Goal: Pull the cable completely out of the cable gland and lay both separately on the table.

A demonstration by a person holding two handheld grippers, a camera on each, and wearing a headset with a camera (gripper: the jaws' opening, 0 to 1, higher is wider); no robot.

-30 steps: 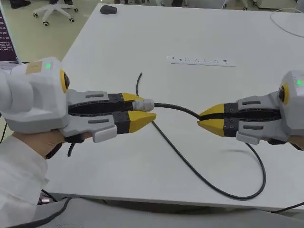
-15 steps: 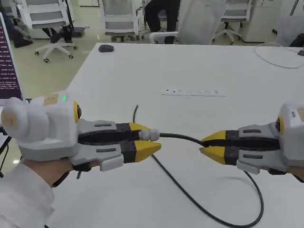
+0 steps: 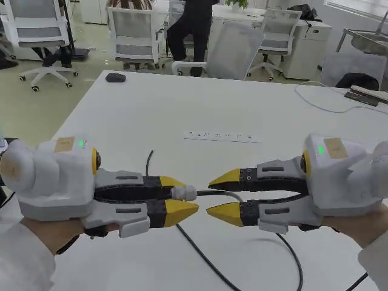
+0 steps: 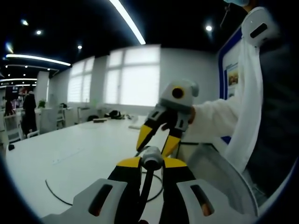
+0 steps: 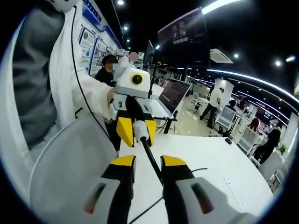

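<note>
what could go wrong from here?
1. The right gripper stands open around the cable, tips almost at the cable gland; closing there may pinch the gland rather than cable.
2. The left gripper holds the gland only at its tips; a pull could twist it loose.
3. The cable's slack loops across the table and may snag.

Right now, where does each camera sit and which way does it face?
Head view: on the headset, facing forward and down at the white table; hands hold the left gripper and right gripper.
Left gripper view: on the left gripper, facing along its jaws, shut on the cable gland, toward the right gripper and a sleeve.
Right gripper view: on the right gripper, facing along its open jaws and the cable toward the left gripper and the person's torso.
Shared: the gripper views face each other, both showing the gland.
</note>
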